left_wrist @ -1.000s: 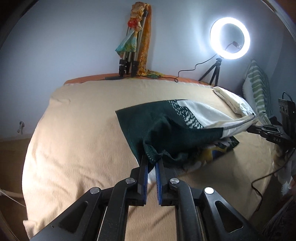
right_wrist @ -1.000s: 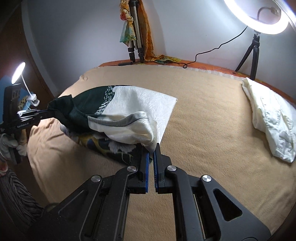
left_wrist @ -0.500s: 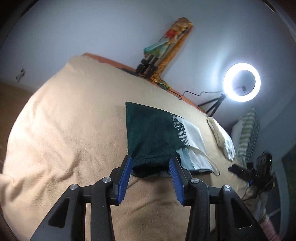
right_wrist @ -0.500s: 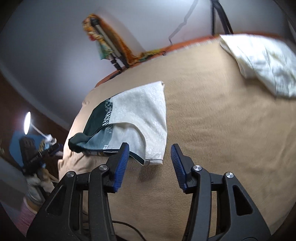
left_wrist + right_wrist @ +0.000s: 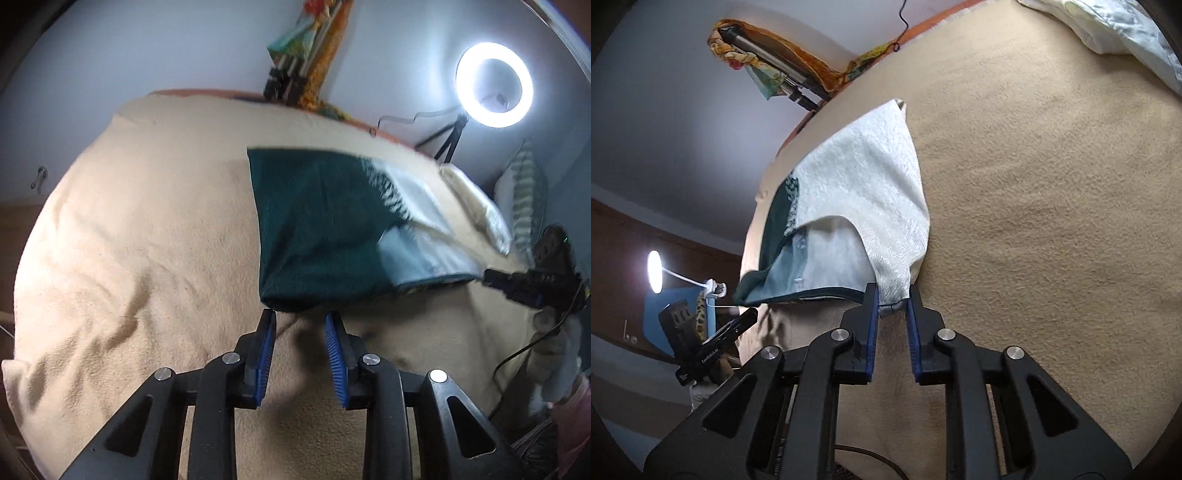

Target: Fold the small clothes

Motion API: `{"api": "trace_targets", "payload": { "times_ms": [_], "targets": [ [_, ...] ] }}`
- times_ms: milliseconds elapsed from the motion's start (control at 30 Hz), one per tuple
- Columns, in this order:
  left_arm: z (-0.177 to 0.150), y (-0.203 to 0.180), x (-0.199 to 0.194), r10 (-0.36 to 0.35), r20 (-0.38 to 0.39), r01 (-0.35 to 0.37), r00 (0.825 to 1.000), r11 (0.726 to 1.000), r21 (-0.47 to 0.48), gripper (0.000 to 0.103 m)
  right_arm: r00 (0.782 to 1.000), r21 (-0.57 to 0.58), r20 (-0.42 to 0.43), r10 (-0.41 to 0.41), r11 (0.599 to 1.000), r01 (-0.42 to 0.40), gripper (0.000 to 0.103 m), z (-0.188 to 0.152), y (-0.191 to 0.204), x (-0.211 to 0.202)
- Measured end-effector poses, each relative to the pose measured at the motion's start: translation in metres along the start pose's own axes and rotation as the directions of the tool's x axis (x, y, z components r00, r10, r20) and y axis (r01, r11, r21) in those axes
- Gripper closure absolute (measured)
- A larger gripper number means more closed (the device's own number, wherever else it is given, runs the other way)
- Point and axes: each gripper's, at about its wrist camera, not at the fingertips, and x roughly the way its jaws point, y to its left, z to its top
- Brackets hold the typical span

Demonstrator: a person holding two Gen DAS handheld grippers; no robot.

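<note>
Your left gripper [image 5: 300, 325] tilts downward, jaws just closing, empty beside the garment [image 5: 321, 236]; your right gripper [image 5: 891, 298], likewise tilted and closing, brackets its white corner unclamped.

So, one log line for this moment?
left tongs: closing, empty | right tongs: closing, garment corner between | garment: folded on bed

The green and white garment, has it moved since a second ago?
Yes. The garment, then lifted and bunched between both grippers, now lies flat on the beige blanket; both jaws have just been closing, the right gripper around its white corner.
</note>
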Motion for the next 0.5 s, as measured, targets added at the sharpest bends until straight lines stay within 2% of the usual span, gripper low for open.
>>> {"api": "trace_targets", "payload": {
  "times_ms": [67,133,200,300,367,433,500],
  "targets": [
    [0.005,0.001,-0.021,-0.038,0.062,0.039,0.997,0.999,-0.015,0.077,1.0,-0.018,0.014,0.0,1.0,0.0,0.088,0.002,0.006,-0.006],
    [0.016,0.0,-0.037,-0.019,0.136,0.021,0.991,1.0,-0.01,0.076,1.0,-0.058,0.022,-0.009,0.998,0.011,0.088,0.002,0.013,-0.011],
    [0.027,0.001,-0.038,-0.007,0.151,0.008,0.988,1.0,-0.005,0.076,1.0,-0.094,0.018,-0.019,0.995,0.021,0.088,0.001,0.021,-0.011],
    [0.035,0.0,-0.015,0.006,0.109,-0.007,0.994,1.0,0.011,0.074,0.999,-0.127,0.011,-0.053,0.991,0.053,0.088,-0.002,0.028,-0.007],
    [0.029,-0.003,0.01,0.035,0.047,-0.037,0.998,0.998,0.053,0.074,0.997,-0.153,-0.001,-0.081,0.985,0.08,0.088,-0.005,0.031,-0.005],
    [0.017,-0.005,0.03,0.031,-0.039,-0.028,0.999,0.997,0.068,0.074,0.993,-0.187,-0.024,-0.116,0.976,0.11,0.088,-0.007,0.034,-0.005],
    [0.009,-0.008,0.036,0.043,-0.071,-0.036,0.997,0.995,0.094,0.074,0.988,-0.231,-0.047,-0.15,0.964,0.135,0.081,-0.008,0.035,-0.008]
  ]
}}
